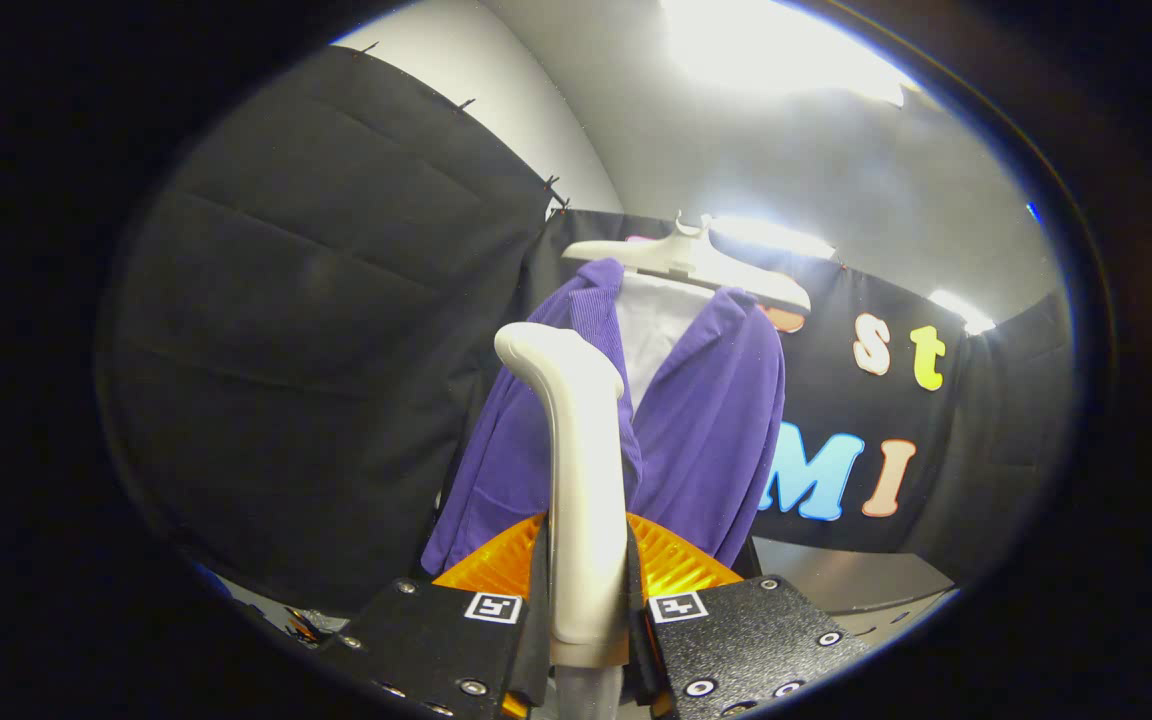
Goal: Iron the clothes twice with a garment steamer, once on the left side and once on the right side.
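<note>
Purple corduroy jacket [696,430] hangs on a white hanger [688,262] just beyond the smooth steamer handle [584,480], clamped in the tongs [586,625].

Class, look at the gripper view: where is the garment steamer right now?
The garment steamer stands upright, clamped between the gripper's two fingers, its head raised just in front of the purple jacket on the white hanger.
</note>
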